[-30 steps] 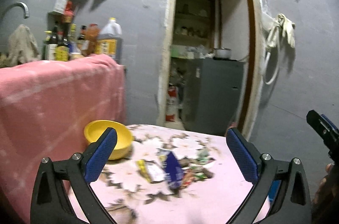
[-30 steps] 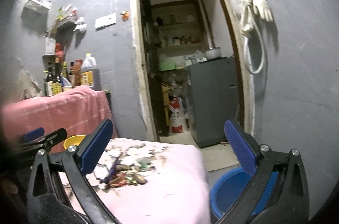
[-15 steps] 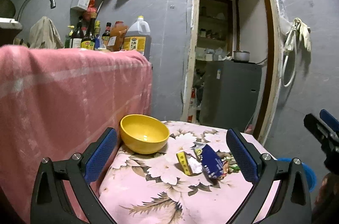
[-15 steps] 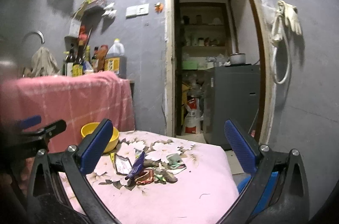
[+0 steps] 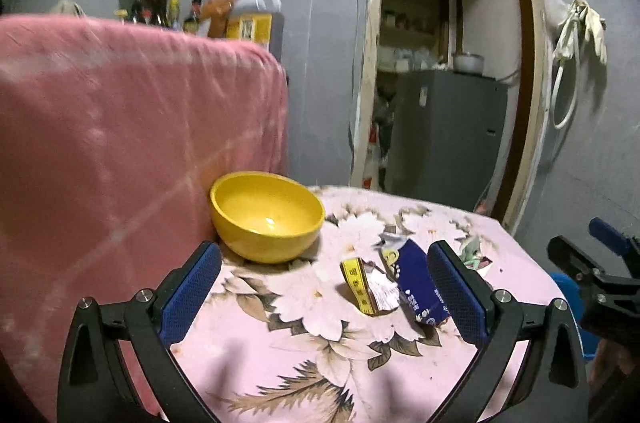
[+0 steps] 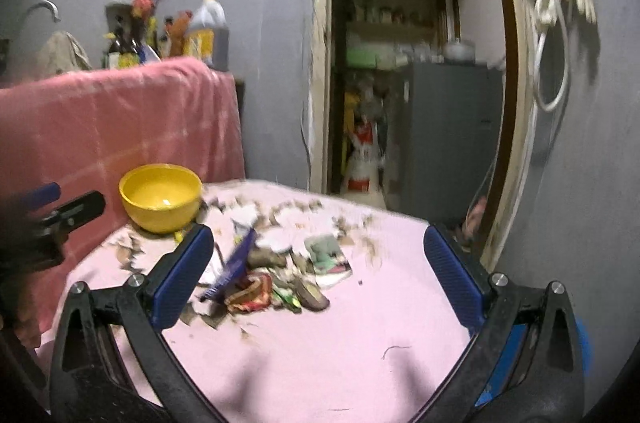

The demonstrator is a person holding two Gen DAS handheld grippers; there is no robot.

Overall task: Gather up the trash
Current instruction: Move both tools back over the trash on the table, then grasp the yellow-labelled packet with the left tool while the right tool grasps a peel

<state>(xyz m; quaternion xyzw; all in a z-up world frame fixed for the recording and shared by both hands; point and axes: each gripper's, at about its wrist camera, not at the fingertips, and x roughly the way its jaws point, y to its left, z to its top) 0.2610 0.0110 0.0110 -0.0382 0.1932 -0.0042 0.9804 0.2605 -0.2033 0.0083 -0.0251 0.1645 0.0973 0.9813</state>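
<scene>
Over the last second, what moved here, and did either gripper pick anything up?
Both grippers, left and right, came in closer over the pink flowered tablecloth toward the pile of crumpled wrappers. Neither took hold of anything. Unchanged: jaws wide open and empty, wrappers and round yellow plastic bowl in place.

The right wrist view is motion-blurred, so the trash pile [image 6: 276, 279] cannot be made out piece by piece. The blue bin [image 5: 568, 293] is mostly hidden behind the right gripper [image 5: 592, 255].
</scene>
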